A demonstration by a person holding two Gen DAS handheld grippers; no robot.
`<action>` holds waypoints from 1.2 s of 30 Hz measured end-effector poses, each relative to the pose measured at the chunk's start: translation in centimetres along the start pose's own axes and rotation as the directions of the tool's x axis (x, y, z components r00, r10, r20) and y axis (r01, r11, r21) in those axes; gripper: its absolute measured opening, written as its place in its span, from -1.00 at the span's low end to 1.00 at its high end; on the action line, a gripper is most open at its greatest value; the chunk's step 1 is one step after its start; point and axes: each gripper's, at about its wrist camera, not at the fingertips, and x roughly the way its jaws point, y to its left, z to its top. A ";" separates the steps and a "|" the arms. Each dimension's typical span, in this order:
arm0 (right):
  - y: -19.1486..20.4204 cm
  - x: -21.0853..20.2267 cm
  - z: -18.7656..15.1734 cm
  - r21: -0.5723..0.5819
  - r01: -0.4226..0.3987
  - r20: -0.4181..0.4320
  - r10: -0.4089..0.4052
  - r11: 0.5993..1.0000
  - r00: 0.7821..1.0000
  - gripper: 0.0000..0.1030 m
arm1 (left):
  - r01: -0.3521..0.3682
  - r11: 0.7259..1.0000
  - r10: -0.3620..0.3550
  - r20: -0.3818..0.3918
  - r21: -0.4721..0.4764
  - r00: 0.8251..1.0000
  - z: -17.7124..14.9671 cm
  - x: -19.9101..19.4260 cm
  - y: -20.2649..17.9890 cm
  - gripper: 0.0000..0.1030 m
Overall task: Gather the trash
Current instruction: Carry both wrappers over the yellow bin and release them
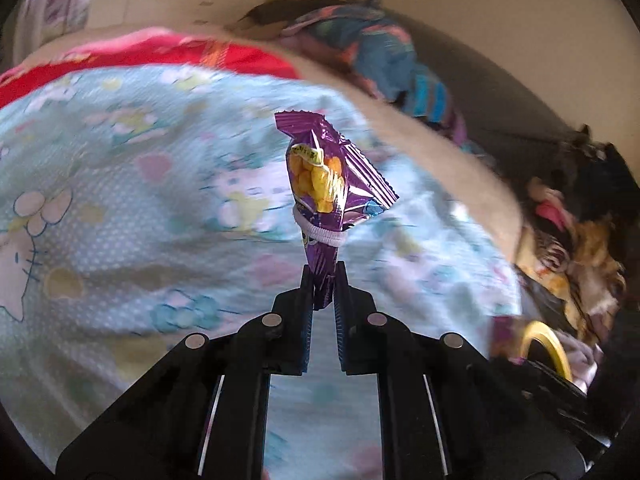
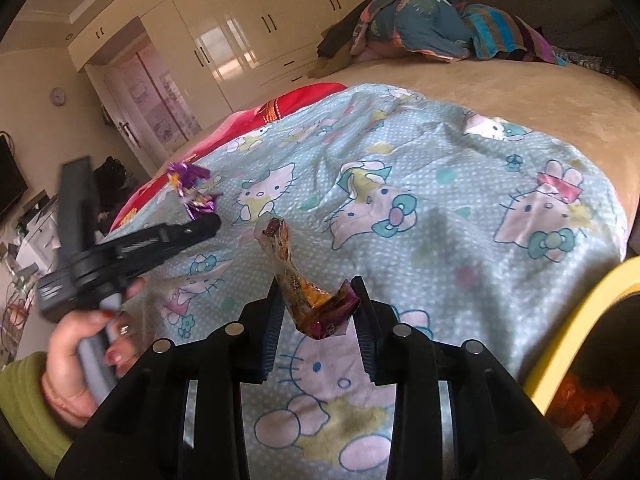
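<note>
A purple snack wrapper (image 1: 328,176) with yellow pictures and a white band around it stands up from my left gripper (image 1: 324,276), which is shut on its lower end. In the right wrist view that same left gripper (image 2: 212,222) sits at the left, held by a hand (image 2: 76,360), with the purple wrapper (image 2: 192,190) at its tip. My right gripper (image 2: 318,284) is shut on a crumpled clear and orange wrapper (image 2: 308,304), above the blue cartoon-cat bedspread (image 2: 440,200).
A dark bin with a yellow rim (image 2: 568,320) stands at the bed's lower right, with orange trash (image 2: 580,400) inside; the yellow rim (image 1: 544,340) also shows in the left wrist view. Folded colourful clothes (image 2: 432,24) lie at the far side of the bed. Cream wardrobes (image 2: 248,28) line the back wall.
</note>
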 end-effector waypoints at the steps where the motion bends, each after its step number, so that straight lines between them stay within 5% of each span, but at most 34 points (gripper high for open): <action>1: -0.1 -0.3 -0.1 0.003 0.003 0.003 -0.003 1.000 1.000 -0.38 | 0.011 1.000 -0.011 0.007 0.016 1.000 -0.1 -0.5 -0.6 -0.88; 36: -4.0 -13.7 -1.7 0.106 0.132 0.138 -0.146 0.986 0.980 -0.38 | 0.229 0.934 -0.240 0.005 0.274 0.971 -4.7 -7.9 -13.7 -0.88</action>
